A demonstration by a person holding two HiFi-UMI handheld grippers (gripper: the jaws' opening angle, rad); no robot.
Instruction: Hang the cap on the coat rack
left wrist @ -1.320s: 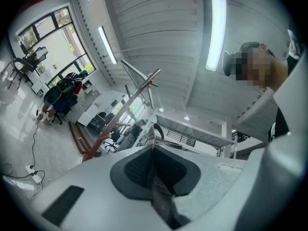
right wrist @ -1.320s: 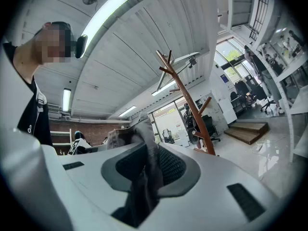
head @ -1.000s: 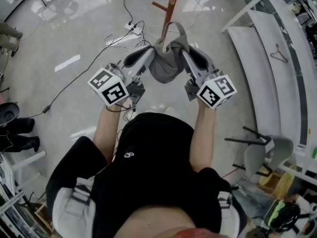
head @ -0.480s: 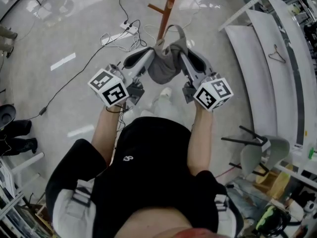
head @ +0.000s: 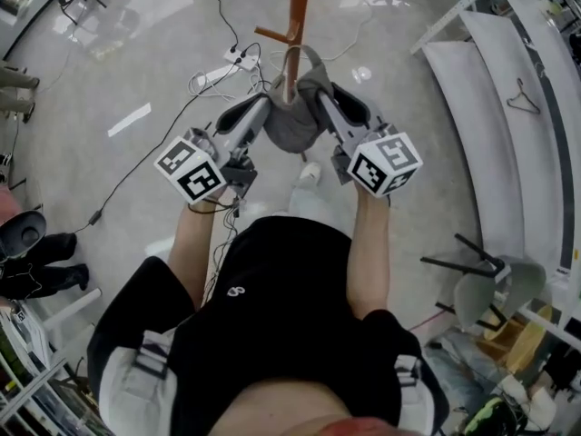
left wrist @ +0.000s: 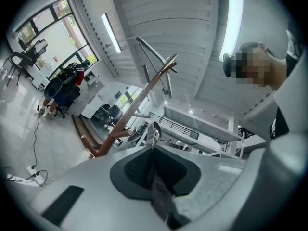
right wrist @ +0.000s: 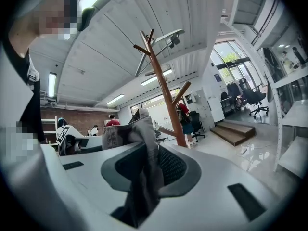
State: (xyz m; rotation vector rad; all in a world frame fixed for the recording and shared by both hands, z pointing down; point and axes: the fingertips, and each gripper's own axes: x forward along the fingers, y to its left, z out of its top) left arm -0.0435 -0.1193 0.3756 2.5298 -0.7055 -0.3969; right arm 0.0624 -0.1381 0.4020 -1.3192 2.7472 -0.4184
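Note:
A grey cap (head: 292, 121) hangs between my two grippers at chest height. In the head view the left gripper (head: 264, 109) pinches its left edge and the right gripper (head: 320, 100) its right edge. The brown wooden coat rack (head: 298, 12) stands just beyond the cap, one peg (head: 272, 35) pointing left above it. In the left gripper view the jaws are shut on the cap's thin strap and metal buckle (left wrist: 155, 134), with the rack (left wrist: 137, 109) rising behind. In the right gripper view grey cap fabric (right wrist: 141, 146) fills the shut jaws, and the rack (right wrist: 165, 97) stands close ahead.
A white power strip with cables (head: 238, 57) lies on the glossy floor by the rack's foot. Long white benches (head: 486, 107) with a wire hanger (head: 525, 98) run along the right. A grey chair (head: 481, 284) stands at the lower right. Someone's dark shoes (head: 36, 252) show at the left.
Both grippers and the cap have moved forward toward the coat rack. The rack's pole and peg now stand right over the cap's far edge.

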